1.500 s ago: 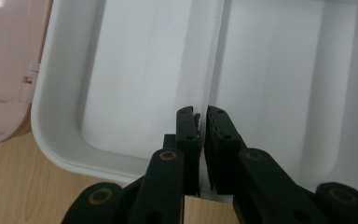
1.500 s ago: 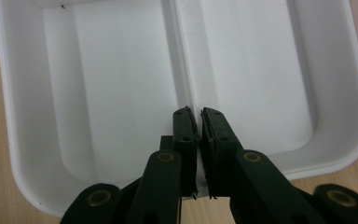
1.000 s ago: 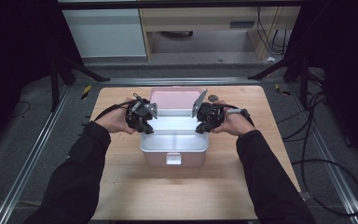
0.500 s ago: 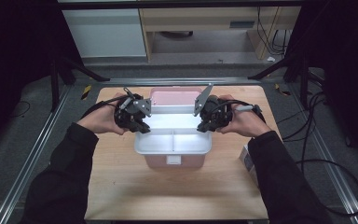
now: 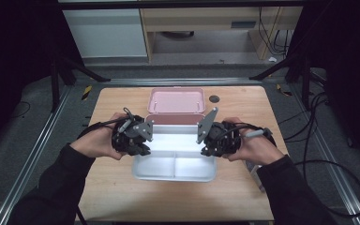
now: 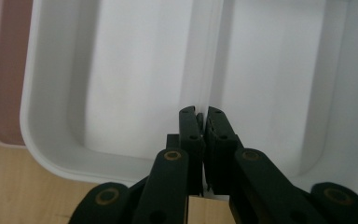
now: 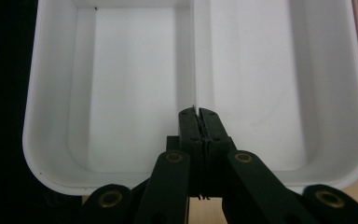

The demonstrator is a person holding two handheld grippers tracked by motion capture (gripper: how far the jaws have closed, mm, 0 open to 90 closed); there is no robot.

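Observation:
A white two-compartment tray (image 5: 173, 168) hangs between my two grippers over the wooden table (image 5: 122, 197). My left gripper (image 5: 144, 148) reaches in over the tray's left end. In the left gripper view the jaws of that gripper (image 6: 204, 112) are shut on the end of the thin divider wall (image 6: 206, 56). My right gripper (image 5: 205, 149) comes in over the right end, and its jaws (image 7: 196, 112) pinch the other end of the divider (image 7: 195, 51). A pink container (image 5: 176, 101) lies just behind the tray.
A small dark round disc (image 5: 214, 98) lies on the table right of the pink container. A pale object (image 5: 255, 174) sits by my right forearm near the table's right edge. Metal rails and cables run on the floor at both sides.
Both hands have risen and drawn toward the person, and the white tray has come along, looking larger and nearer. The pink container has stayed in place.

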